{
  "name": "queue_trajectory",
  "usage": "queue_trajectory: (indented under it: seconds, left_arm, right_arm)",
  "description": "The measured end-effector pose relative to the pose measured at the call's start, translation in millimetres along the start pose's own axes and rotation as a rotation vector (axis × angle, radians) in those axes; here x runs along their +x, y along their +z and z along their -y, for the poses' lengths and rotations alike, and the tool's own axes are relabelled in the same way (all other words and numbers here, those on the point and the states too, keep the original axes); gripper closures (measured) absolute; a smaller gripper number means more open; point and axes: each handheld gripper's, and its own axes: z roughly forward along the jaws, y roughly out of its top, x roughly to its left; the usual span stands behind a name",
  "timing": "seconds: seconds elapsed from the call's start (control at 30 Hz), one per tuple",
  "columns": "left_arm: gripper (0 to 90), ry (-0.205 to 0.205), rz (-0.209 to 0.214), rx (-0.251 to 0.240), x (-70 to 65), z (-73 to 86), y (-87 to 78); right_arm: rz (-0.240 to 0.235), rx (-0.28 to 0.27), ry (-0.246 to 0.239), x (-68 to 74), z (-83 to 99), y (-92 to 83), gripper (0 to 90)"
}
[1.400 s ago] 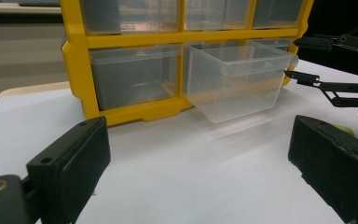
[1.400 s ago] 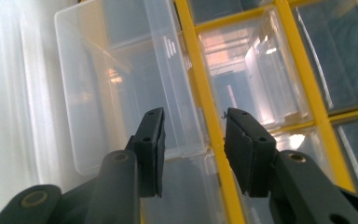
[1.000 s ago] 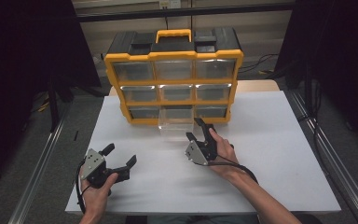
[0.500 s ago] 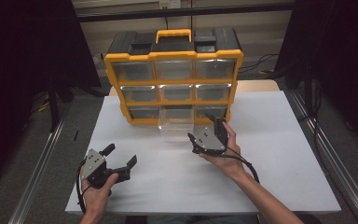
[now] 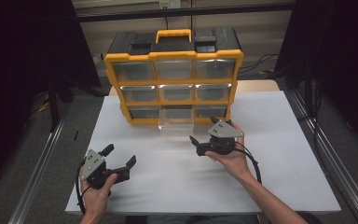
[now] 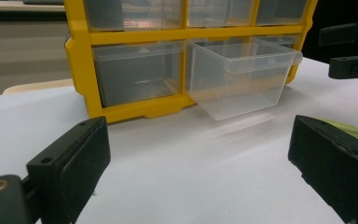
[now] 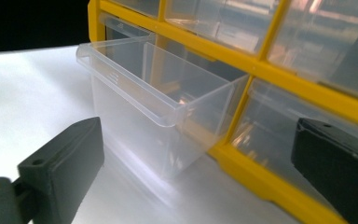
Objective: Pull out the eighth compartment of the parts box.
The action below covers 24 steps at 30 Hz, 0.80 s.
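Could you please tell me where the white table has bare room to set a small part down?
Bare: the white table right of the right gripper, and between both grippers. Crowded: the pulled-out clear plastic drawer before the yellow drawer cabinet.

The clear drawer's [image 5: 177, 122] inner end was hidden inside the yellow organizer [image 5: 173, 56]; a green scrap [image 6: 342, 127] was half covered by the left tool's jaw, its kind untellable

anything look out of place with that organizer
The clear drawer in the bottom row's middle slot sticks out of the yellow organizer onto the white table, while the other drawers sit flush.
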Motion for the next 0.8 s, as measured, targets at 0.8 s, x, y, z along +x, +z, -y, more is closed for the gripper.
queue_trajectory:
  seconds: [0.8]
  left_arm:
    - [5.5,-0.006,0.004,-0.015,0.4,0.2,1.6]
  right_arm:
    - [-0.01,0.015,0.153,-28.3,11.0,-33.6,1.3]
